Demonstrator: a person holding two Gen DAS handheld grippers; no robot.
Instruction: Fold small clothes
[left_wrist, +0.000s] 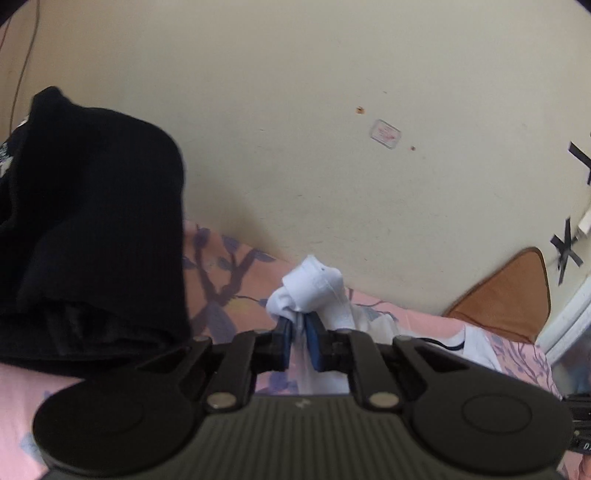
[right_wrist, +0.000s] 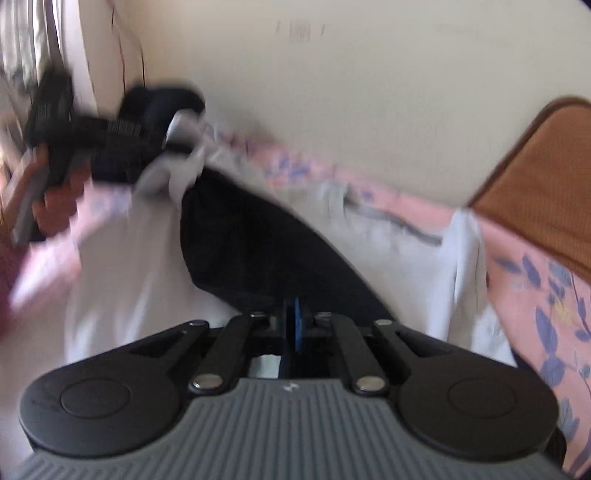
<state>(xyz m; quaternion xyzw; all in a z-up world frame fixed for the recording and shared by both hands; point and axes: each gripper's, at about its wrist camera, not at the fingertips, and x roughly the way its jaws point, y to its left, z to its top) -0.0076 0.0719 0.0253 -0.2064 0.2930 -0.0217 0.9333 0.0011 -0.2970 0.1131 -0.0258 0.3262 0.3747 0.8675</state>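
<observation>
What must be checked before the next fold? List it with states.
1. Left tool shut on the white garment: ok.
2. Right tool shut: ok.
3. Right tool actually pinching the dark fabric beneath it: cannot tell, the view is blurred.
4. White garment lying flat: not ok, bunched at the left tool.
5. Black folded pile clear of the white garment: ok, bedsheet shows between them.
</observation>
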